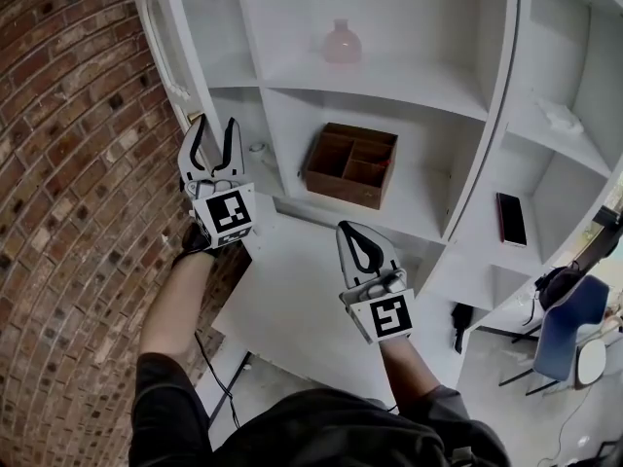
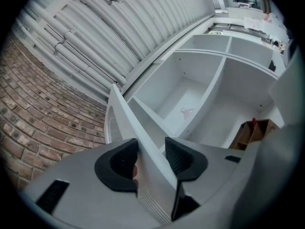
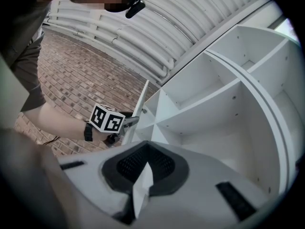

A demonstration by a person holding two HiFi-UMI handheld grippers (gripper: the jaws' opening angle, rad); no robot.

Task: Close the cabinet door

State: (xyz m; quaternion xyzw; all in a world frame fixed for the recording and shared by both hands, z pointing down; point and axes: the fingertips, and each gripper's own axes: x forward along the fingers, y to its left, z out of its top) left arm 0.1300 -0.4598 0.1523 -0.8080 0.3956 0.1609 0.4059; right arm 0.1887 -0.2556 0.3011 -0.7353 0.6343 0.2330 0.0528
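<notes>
Against brick wall [image 1: 68, 163], left side: cabinet door [image 1: 161, 37] is held swung open.
Left gripper [image 1: 216, 125]: jaws parted, set astride the door's edge, seemingly not pressed on it.
Right gripper [image 1: 355, 230]: jaws clenched together, nothing gripped.
Shelves [image 1: 409, 84]: pink vase [image 1: 342, 43] above, wooden box [image 1: 351, 164] below.

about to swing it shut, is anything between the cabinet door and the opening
The right gripper hangs in front of the opening, likely in the cabinet door's swing. The wooden box sits inside on a shelf.
</notes>
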